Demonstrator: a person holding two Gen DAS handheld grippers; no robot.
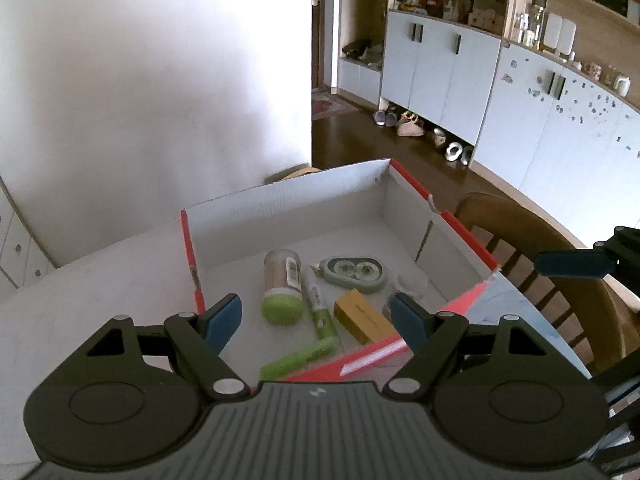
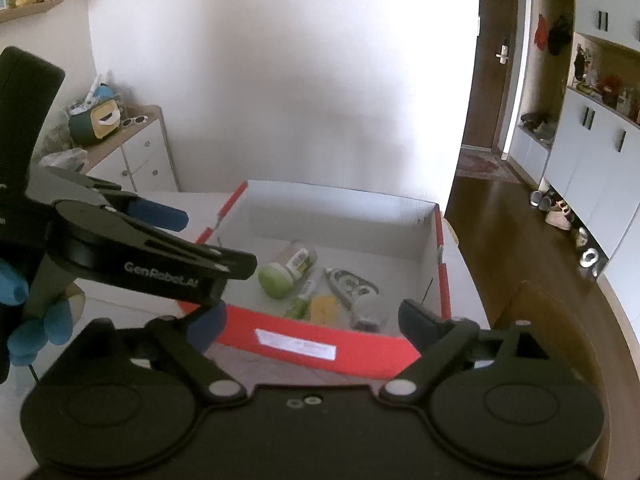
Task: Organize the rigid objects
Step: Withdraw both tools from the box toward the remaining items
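Hovering above the near end of the red-and-white box (image 1: 280, 204), I hold my left gripper (image 1: 316, 320) with its blue pads spread wide and nothing between them; the same goes for my right gripper (image 2: 312, 322), whose pads stand apart in front of the box's red near wall with nothing in their grasp. Everything to be sorted lies on the pale floor of the box, gathered toward the near half. A jar with a green lid (image 1: 282, 286) lies on its side, lid toward me. Just beside it on its right a slim white-and-green tube (image 1: 320, 312) lies lengthwise, and a bright green stick (image 1: 298, 358) lies slantwise close to the near wall, just beyond the tube's near end. A yellow block (image 1: 362, 316) lies flat to the right of the tube, and past it, farther into the box, sits a grey-green correction-tape dispenser (image 1: 354, 274). Something clear and crumpled (image 1: 408, 286) lies near the box's right wall; I cannot tell what it is. The box rests on a white table (image 1: 92, 280), and a wooden chair (image 1: 532, 240) stands beyond the table's right edge. From the right wrist view, a blue-gloved hand (image 2: 36, 320) grips the left tool.
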